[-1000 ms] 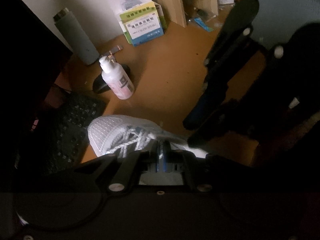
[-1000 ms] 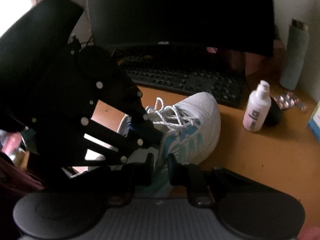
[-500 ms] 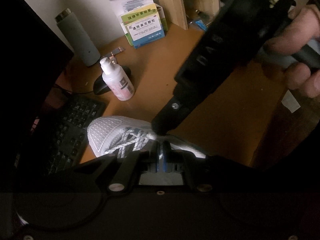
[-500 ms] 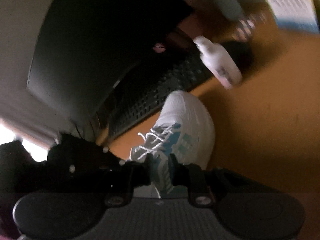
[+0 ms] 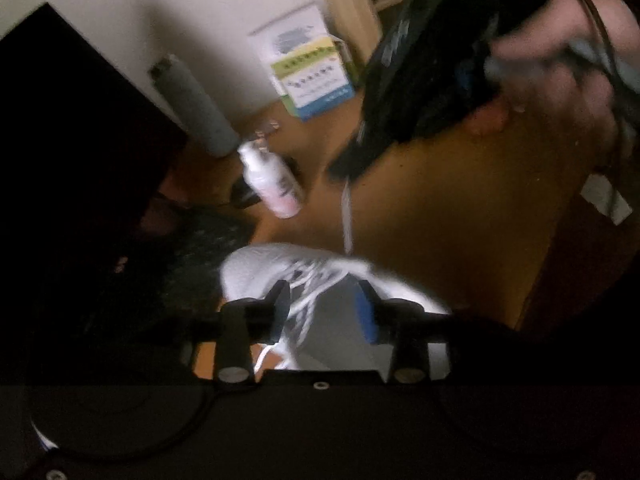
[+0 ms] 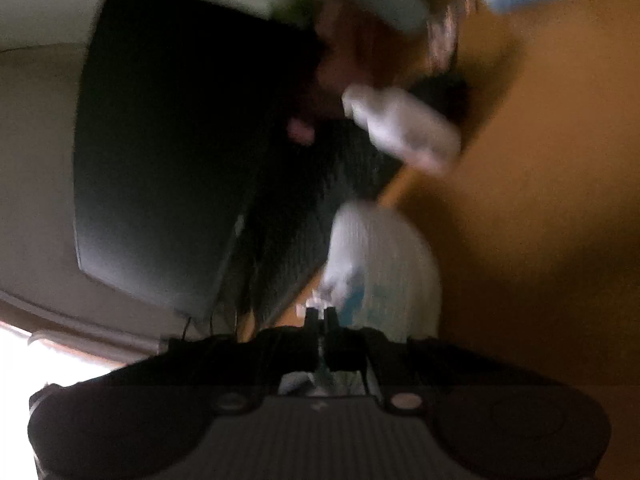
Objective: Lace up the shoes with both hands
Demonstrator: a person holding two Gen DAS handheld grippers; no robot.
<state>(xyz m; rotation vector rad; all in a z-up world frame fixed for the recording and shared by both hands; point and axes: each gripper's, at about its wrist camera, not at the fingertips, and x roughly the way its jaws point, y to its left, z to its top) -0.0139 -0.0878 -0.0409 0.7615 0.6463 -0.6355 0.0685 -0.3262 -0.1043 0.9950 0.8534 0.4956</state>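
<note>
**Lace pulled taut, left fingers letting go**

The white mesh sneaker with blue side stripes [image 5: 280, 268] sits on the orange-brown wooden counter [image 5: 440, 216], toe toward the black keyboard [image 5: 200, 240] at about ten o'clock from it. In the left wrist view, the left gripper [image 5: 323, 312] hangs right over the lacing, its fingers [image 5: 280, 304] opening now, roughly a third apart, with the crossed laces lying loose between them and nothing pinched.

Up at one o'clock, the right gripper [image 5: 340, 170], carried in a person's hand [image 5: 560, 92], has its fingers closed on the end of the white braided shoelace [image 5: 346, 216], and the lace runs straight and tight from those tips down to the shoe's upper eyelets. The right wrist view is badly blurred, but it too shows those fingers pressed together with a bit of white between them.

My read on handling: that lace is soft, light and limp, so it only holds shape under tension and will slip if gripped too near its tip. Best taken a little way back from the end. The sneaker is light and could skate on the smooth counter if pulled hard, so steadying it by the tongue or eyelet row looks wise.

A white pump bottle [image 5: 272, 184] stands close at eleven o'clock, easy to knock.
</note>
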